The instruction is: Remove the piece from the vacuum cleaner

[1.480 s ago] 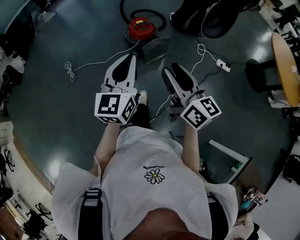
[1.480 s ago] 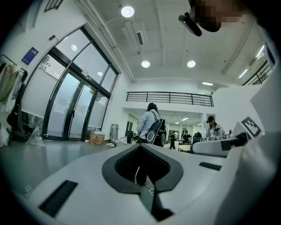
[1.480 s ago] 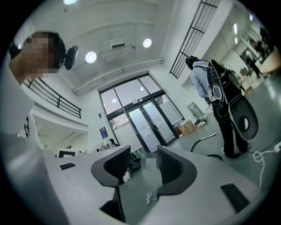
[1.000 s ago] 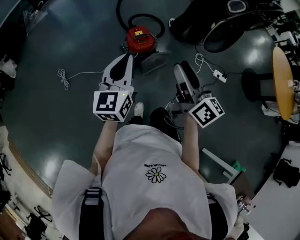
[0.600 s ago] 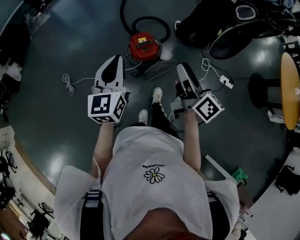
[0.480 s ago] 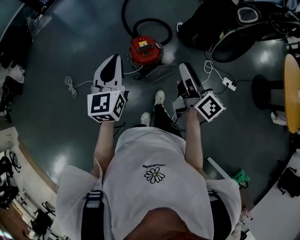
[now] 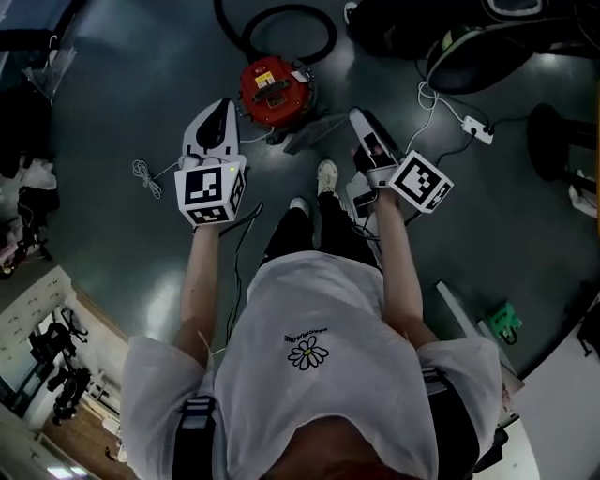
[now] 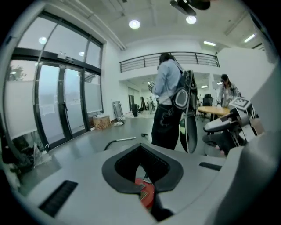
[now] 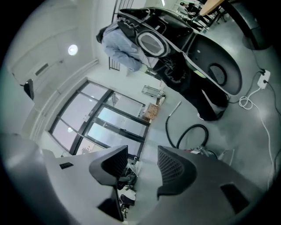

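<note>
The red vacuum cleaner (image 7: 272, 89) sits on the dark floor, just ahead of the person's white shoe (image 7: 327, 175). Its black hose (image 7: 274, 26) curls in a loop on the far side of it. A grey flat part (image 7: 305, 138) lies right beside the vacuum on the person's side, and I honestly can't tell what it is or whether it's attached.

The left gripper (image 7: 226, 109) hangs just to the left of the vacuum, not touching it. In the left gripper view its claw (image 8: 140, 149) has the tips together with nothing pinched, and a bit of the red body (image 8: 146, 193) peeks through the slit behind them.

The right gripper (image 7: 362, 116) is off to the vacuum's right, also clear of it. Its jaws stand apart with only floor showing in the gap (image 9: 141, 165), and the hose (image 9: 193, 132) shows beyond them.

A thin white cable (image 7: 145, 172) lies coiled on the floor well left of the vacuum. A white power strip (image 7: 478, 129) is well off to its right. Another person with a backpack (image 8: 169, 105) stands beyond the vacuum.
</note>
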A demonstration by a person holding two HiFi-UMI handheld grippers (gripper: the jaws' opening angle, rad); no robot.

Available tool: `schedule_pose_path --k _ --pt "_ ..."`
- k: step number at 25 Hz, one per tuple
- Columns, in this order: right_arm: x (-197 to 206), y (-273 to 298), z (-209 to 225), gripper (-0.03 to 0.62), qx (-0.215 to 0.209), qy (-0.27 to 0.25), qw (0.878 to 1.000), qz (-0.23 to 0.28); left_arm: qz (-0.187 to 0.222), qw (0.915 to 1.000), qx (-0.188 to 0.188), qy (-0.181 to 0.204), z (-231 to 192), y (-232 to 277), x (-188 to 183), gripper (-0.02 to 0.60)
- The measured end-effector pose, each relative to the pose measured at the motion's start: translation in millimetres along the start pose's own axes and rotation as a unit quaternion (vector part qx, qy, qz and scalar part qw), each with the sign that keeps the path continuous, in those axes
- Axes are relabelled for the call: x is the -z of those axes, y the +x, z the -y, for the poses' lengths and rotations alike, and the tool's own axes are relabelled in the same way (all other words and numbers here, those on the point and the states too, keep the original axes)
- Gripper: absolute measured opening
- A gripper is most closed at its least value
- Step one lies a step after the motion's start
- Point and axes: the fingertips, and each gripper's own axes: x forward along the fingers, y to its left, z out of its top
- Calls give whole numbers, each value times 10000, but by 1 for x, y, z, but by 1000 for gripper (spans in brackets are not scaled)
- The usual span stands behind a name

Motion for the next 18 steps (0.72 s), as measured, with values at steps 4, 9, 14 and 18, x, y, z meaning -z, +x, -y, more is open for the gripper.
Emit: schedule_pose_path --k 4,9,14,18 --pt "30 31 87 222 780 803 9930 -378 -1003 9916 423 696 17 73 76 5" --pt "90 75 203 222 1705 2026 9620 -669 -2287 9619 1358 640 50 151 206 5" --pt "119 114 311 222 2645 2302 9331 -793 -2995 9321 1857 840 61 214 295 5" --pt "144 129 368 222 3219 2226 9149 -992 -3554 9046 2057 1145 62 232 352 5"
